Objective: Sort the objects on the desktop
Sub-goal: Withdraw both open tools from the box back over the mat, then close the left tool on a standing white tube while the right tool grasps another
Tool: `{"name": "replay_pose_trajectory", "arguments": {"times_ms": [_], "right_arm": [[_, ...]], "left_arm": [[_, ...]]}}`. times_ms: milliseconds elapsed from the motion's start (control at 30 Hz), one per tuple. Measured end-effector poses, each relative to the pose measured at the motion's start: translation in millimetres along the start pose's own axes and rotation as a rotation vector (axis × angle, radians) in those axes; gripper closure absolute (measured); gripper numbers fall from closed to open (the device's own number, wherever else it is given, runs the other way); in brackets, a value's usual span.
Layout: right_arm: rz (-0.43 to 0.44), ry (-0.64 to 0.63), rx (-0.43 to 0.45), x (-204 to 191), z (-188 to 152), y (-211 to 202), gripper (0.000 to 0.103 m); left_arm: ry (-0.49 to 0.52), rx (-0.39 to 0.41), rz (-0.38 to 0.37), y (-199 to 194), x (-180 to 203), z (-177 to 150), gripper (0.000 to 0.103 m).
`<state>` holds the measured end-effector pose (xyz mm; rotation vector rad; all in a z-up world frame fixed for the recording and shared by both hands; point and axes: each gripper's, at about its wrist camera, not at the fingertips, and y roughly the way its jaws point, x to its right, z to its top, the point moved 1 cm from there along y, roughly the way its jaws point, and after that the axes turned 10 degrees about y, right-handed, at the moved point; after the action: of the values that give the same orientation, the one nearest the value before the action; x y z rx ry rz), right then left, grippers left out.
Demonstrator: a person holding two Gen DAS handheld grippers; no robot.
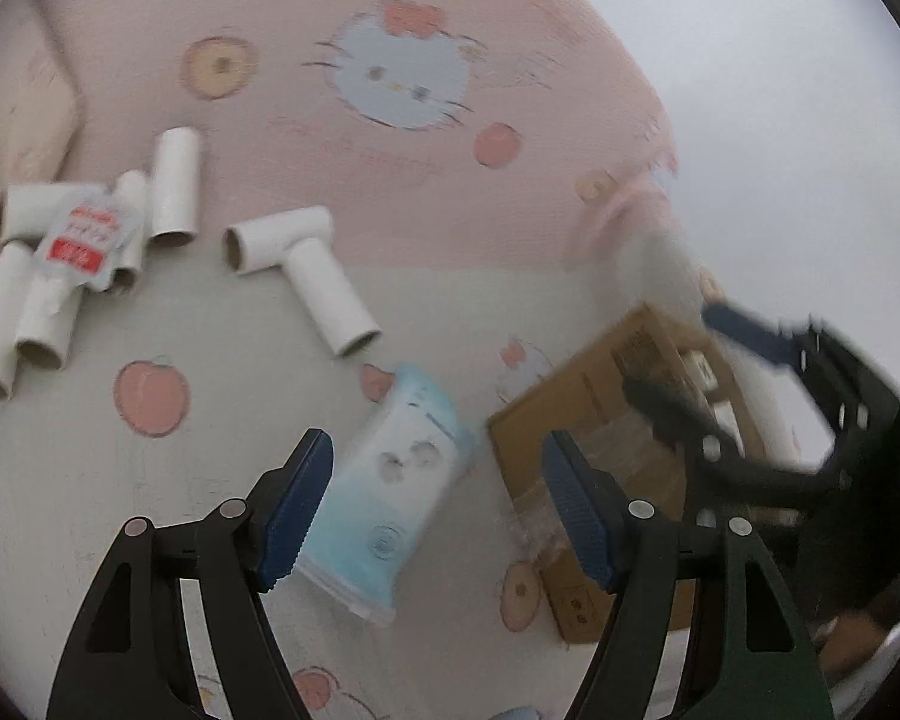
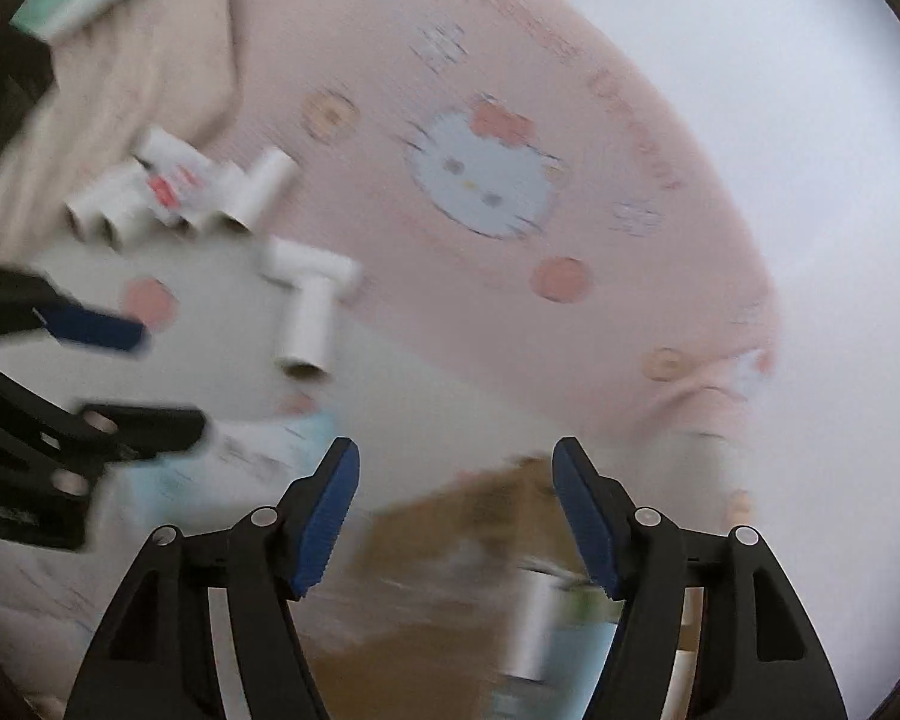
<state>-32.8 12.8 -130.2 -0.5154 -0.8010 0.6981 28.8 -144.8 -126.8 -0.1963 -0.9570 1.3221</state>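
Left wrist view centres on a pale blue tissue pack lying flat and slanted on the desk, between the wide-open fingers of the left tongs, which hover above it without touching; that framing suggests this pack is the next thing to be picked up. Just to its right sits a brown cardboard box, open at the top and seemingly serving as the sorting bin, since the right wrist view shows blurred items already inside the cardboard box, though what they are is too smeared to tell. The right tongs hang over the box's far side, and in their own view the right tongs stand wide apart with nothing between them. Further out, two white cardboard tubes set in a T shape lie alone near the middle of the desk, and well to the left a cluster of more white tubes lies bunched together with a red-and-white sachet resting on top. A pink cartoon-cat cloth covers the desk under all of it. Judging by the layout, most of the loose things are not yet sorted.
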Motion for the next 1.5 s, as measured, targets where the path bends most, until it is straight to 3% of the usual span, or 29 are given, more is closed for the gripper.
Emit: {"name": "replay_pose_trajectory", "arguments": {"times_ms": [133,267,433,500,733,1000,1100,1267,1500], "right_arm": [[0.093,0.046,0.069,-18.4,1.6,0.9,0.038],[0.079,0.062,0.19,-37.0,-0.3,1.4,0.038],[0.089,0.043,0.277,-65.6,-17.9,15.6,0.037],[0.067,0.04,0.238,-74.5,-22.1,31.1,0.037],[0.183,0.159,0.16,-78.1,-19.0,80.4,0.036],[0.2,0.15,0.079,-95.8,-6.4,130.4,0.036],[0.215,0.231,0.061,-86.3,2.0,143.9,0.036],[0.26,0.38,-0.069,-72.4,7.0,176.2,0.036],[0.34,0.503,-0.059,-53.3,-6.0,191.6,0.036]], "left_arm": [[-0.084,0.043,-0.01,-6.4,-19.8,0.6,0.028],[-0.09,0.019,0.008,-1.6,-25.9,-3.1,0.028],[-0.097,-0.019,0.04,12.2,-34.8,-8.4,0.028],[-0.106,-0.031,0.057,18.4,-42.5,-9.8,0.028],[-0.179,-0.052,0.071,43.2,-75.2,-4.9,0.028],[-0.228,-0.06,0.023,70.4,-100.8,18.4,0.028],[-0.229,-0.086,-0.021,84.4,-103.5,26.0,0.028],[-0.173,-0.127,-0.021,106.1,-98.6,35.3,0.028],[-0.204,-0.134,-0.052,139.5,-99.2,53.6,0.028]]}}
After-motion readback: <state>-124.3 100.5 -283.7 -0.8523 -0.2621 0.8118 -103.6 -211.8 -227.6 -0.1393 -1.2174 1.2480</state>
